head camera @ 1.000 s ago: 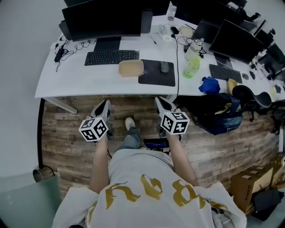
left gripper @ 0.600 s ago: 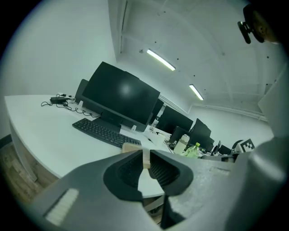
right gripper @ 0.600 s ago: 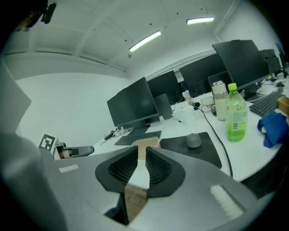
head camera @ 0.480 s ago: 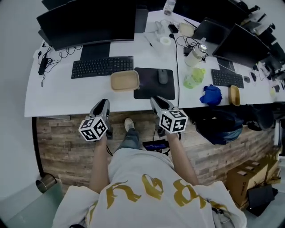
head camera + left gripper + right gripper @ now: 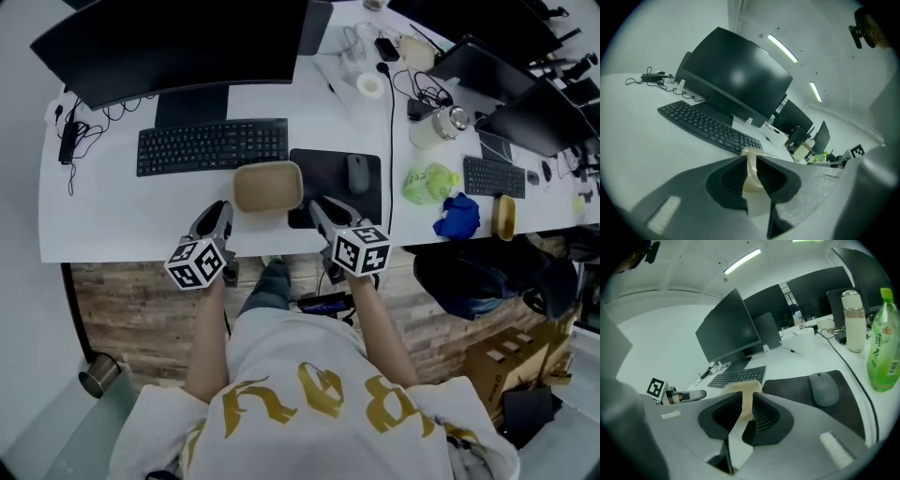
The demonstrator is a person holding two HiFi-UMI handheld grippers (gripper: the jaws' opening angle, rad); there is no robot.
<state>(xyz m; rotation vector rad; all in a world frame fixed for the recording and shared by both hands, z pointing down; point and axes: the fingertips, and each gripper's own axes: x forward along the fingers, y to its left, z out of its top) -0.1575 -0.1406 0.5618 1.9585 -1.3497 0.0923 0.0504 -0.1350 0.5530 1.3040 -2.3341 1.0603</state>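
L gripper (image 5: pixel 217 210) & R gripper (image 5: pixel 318 205) jaws barely apart, empty, near tan box (image 5: pixel 268 186); widen first, approach level, both sides

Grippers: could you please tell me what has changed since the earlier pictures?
The left gripper and right gripper moved forward from over the floor to the desk edge, flanking the tan container. Nothing gripped; jaws remain apart. The tan container and keyboard stayed put.
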